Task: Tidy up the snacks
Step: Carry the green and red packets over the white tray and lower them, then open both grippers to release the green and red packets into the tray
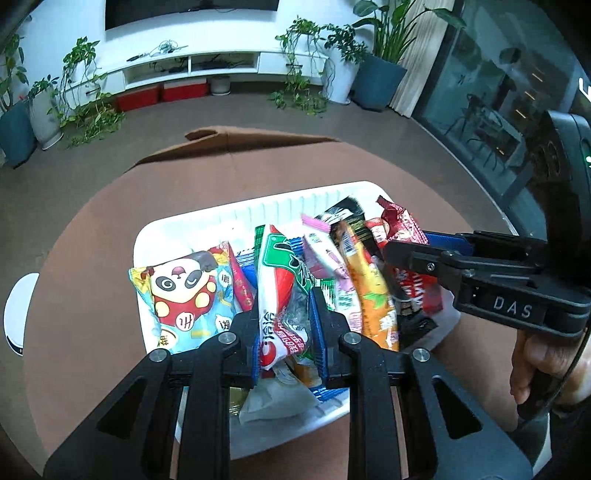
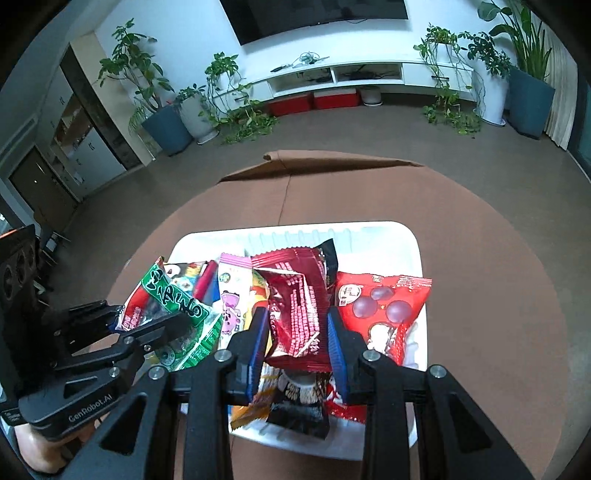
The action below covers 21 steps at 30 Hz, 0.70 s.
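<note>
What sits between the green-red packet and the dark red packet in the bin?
Right wrist view: a pink-topped white packet stands between green-red packet and dark red packet.

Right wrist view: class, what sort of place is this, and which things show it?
Probably a home living room: a wall-mounted screen, a low white media cabinet beneath it, and potted plants along the wall.

Snack tray (image 2: 384, 230) on the round bench (image 2: 480, 258), packets piled inside.

The panda packet (image 1: 184, 295) lies at the tray's left end and the chocolate-ball packet (image 2: 384, 306) at its right end. Between them, the left tongs (image 1: 284, 325) grip a seed packet (image 1: 280, 291) and the right tongs (image 2: 297, 343) a wafer wrapper (image 2: 299, 310).
</note>
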{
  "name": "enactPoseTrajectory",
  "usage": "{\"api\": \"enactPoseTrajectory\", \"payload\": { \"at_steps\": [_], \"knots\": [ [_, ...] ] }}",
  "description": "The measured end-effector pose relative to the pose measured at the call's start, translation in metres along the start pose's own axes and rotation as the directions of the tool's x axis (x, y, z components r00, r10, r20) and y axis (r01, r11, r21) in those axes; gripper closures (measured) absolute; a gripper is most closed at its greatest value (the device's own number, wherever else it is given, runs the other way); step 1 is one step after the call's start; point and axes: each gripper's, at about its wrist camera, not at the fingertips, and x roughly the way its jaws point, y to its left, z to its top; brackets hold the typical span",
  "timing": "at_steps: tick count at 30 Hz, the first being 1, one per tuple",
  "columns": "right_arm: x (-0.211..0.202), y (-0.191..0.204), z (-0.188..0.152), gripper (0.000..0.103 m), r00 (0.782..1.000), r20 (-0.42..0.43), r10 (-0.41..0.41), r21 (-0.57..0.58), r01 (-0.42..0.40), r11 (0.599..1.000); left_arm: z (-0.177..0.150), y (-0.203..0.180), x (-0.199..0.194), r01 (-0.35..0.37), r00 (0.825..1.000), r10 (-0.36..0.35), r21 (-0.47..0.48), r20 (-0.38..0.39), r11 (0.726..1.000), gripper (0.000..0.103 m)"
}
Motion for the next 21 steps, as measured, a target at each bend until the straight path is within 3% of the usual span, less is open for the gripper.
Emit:
{"api": "enactPoseTrajectory", "payload": {
  "at_steps": [14,17,19,21],
  "knots": [
    [0.014,-0.002,-0.003,0.064,0.999,-0.029,-0.026,0.003,0.026,1.0,-0.009,-0.005,0.003,-0.028,0.999,0.028,-0.006,0.023,1.0,0.082],
    [0.014,-0.003,-0.003,0.06,0.999,-0.023,-0.024,0.008,0.024,1.0,-0.012,-0.005,-0.003,-0.032,0.999,0.032,-0.008,0.033,0.999,0.072],
    [0.013,-0.005,-0.005,0.058,1.0,-0.018,-0.02,0.008,0.021,1.0,-0.013,-0.006,-0.007,-0.04,0.998,0.041,-0.012,0.048,0.999,0.052],
    [0.011,-0.004,-0.007,0.057,1.0,-0.011,-0.02,0.007,0.02,1.0,-0.014,-0.007,-0.012,-0.042,0.998,0.042,-0.01,0.055,0.999,0.048]
  ]
}}
